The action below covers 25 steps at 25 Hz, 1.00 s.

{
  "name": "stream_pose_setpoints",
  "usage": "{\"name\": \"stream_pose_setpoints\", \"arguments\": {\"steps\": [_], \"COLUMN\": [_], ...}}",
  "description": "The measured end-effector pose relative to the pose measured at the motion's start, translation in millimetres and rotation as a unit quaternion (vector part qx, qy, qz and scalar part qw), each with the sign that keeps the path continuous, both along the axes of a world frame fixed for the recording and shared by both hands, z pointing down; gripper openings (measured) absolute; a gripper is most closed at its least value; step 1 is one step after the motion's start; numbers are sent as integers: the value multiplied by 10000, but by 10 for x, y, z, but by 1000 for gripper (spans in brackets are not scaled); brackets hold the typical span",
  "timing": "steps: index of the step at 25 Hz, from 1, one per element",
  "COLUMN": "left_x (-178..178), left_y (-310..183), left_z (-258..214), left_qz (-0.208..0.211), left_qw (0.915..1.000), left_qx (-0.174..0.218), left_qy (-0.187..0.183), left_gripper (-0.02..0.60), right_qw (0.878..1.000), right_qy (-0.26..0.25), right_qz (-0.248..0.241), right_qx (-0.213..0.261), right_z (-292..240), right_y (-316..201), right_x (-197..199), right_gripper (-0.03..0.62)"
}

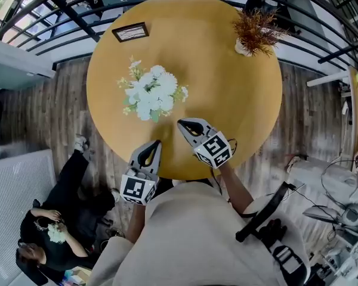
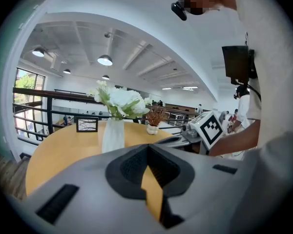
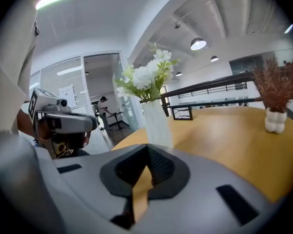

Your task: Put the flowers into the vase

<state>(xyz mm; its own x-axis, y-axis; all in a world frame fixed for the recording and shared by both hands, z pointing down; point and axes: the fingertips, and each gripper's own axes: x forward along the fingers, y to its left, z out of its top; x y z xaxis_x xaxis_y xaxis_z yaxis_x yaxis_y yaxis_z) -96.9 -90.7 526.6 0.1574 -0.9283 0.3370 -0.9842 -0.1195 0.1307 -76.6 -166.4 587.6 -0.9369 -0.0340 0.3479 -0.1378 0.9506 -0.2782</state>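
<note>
White flowers point(image 1: 150, 94) stand in a white vase point(image 2: 113, 135) left of the middle of the round wooden table point(image 1: 227, 100). In the right gripper view the vase point(image 3: 156, 126) is upright just beyond the jaws. My left gripper point(image 1: 157, 142) hovers at the table's near edge, shut, with nothing in it. My right gripper point(image 1: 180, 123) is over the table just below the flowers, also shut and empty. Each gripper shows in the other's view: the right gripper point(image 2: 205, 128) and the left gripper point(image 3: 63, 121).
A small black picture frame point(image 1: 130, 31) stands at the table's far left. A pot of dried reddish plants point(image 1: 256, 31) sits at the far right. A dark railing point(image 1: 59, 11) curves behind the table. A person point(image 1: 53, 219) sits on the floor at lower left.
</note>
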Motion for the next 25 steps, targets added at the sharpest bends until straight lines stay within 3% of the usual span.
{"name": "stream_pose_setpoints", "arguments": {"steps": [5, 10, 20, 25], "left_x": [130, 107, -262, -380], "left_y": [40, 137, 1294, 1618], "left_z": [-125, -240, -192, -258], "left_qz": [405, 726, 1127, 1331], "left_qw": [9991, 9964, 9921, 9889], "left_qx": [83, 429, 537, 649], "left_qy": [-96, -98, -106, -88], "left_gripper": [6, 6, 6, 6], "right_qw": [9995, 9977, 9924, 9870], "right_qy": [-174, -164, -64, -70], "right_qz": [244, 563, 970, 1340], "right_qx": [49, 345, 753, 886], "right_z": [-191, -354, -534, -631], "right_y": [236, 442, 1572, 1864], "right_x": [135, 165, -141, -167], "right_gripper": [8, 8, 8, 8]}}
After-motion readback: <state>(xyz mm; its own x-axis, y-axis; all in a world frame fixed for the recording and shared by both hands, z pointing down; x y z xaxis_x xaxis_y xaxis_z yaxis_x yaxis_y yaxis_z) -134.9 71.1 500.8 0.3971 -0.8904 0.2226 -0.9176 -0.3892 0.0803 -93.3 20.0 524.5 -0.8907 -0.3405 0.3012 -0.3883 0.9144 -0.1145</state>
